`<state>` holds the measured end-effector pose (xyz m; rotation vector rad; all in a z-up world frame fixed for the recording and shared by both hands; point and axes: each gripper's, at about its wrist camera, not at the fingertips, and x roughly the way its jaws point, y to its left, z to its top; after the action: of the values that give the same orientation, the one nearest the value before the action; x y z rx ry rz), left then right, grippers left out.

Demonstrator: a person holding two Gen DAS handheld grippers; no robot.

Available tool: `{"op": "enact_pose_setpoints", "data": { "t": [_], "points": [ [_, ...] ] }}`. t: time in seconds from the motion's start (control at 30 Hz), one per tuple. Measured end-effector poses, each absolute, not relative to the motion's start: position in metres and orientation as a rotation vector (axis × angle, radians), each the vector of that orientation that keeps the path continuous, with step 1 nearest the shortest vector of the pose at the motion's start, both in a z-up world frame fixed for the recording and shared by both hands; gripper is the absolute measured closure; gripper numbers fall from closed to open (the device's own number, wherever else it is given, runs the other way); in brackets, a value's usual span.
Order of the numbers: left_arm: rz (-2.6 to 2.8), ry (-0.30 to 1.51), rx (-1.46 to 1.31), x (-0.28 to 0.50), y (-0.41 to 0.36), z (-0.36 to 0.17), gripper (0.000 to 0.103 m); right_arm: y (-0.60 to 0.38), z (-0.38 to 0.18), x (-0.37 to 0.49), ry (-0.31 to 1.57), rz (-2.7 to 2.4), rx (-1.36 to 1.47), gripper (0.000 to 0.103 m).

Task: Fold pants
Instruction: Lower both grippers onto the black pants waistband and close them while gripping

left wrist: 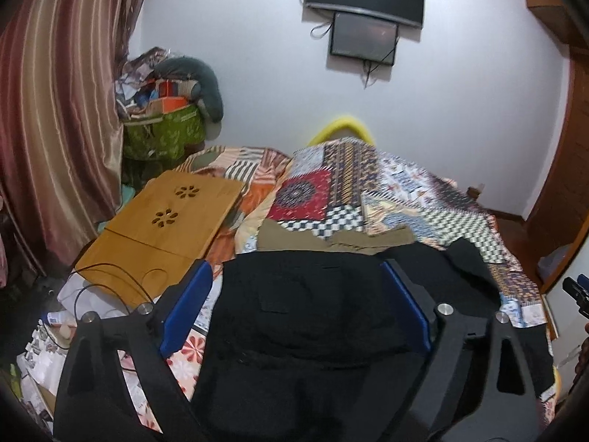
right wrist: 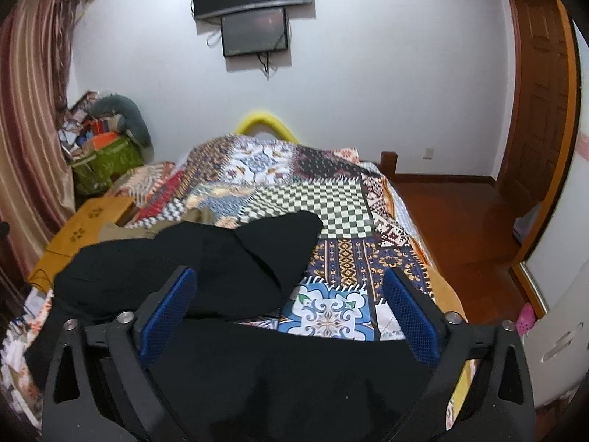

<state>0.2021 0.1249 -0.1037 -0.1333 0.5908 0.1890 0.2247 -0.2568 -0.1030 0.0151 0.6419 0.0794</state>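
Note:
Black pants (left wrist: 302,316) lie crumpled on the near end of a bed with a patchwork cover (left wrist: 423,199). In the left wrist view my left gripper (left wrist: 300,298) is open, its blue-padded fingers (left wrist: 187,305) spread wide on both sides of the pants' upper part, just above the cloth. In the right wrist view the pants (right wrist: 206,269) spread from the left to the bottom centre, one part folded back toward the middle of the bed (right wrist: 331,199). My right gripper (right wrist: 291,316) is open over the near edge of the black cloth, holding nothing.
A wooden lap tray (left wrist: 162,228) with a black cable lies at the bed's left. Khaki cloth (left wrist: 331,237) lies beyond the pants. A green bag of clutter (left wrist: 162,132) and curtains (left wrist: 55,110) stand left. Two screens (right wrist: 254,7) hang on the wall. A wooden door (right wrist: 537,92) and bare floor are right.

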Motion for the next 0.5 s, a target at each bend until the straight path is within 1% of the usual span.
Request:
{"op": "enact_pose_setpoints", "data": {
  "t": [0.2,0.37,0.5],
  "points": [
    [0.235,0.678,-0.073,0.249,0.15,-0.131,0.019,-0.255,-0.116,0.262,0.682,0.086,-0.034,0.008],
    [0.24,0.757,-0.092,0.289,0.174,-0.159,0.021,-0.247,-0.125,0.305,0.705,0.127,-0.064,0.009],
    [0.24,0.832,-0.097,0.316,0.186,-0.186,0.029,-0.233,-0.146,0.34,0.748,0.155,-0.118,0.009]
  ]
}}
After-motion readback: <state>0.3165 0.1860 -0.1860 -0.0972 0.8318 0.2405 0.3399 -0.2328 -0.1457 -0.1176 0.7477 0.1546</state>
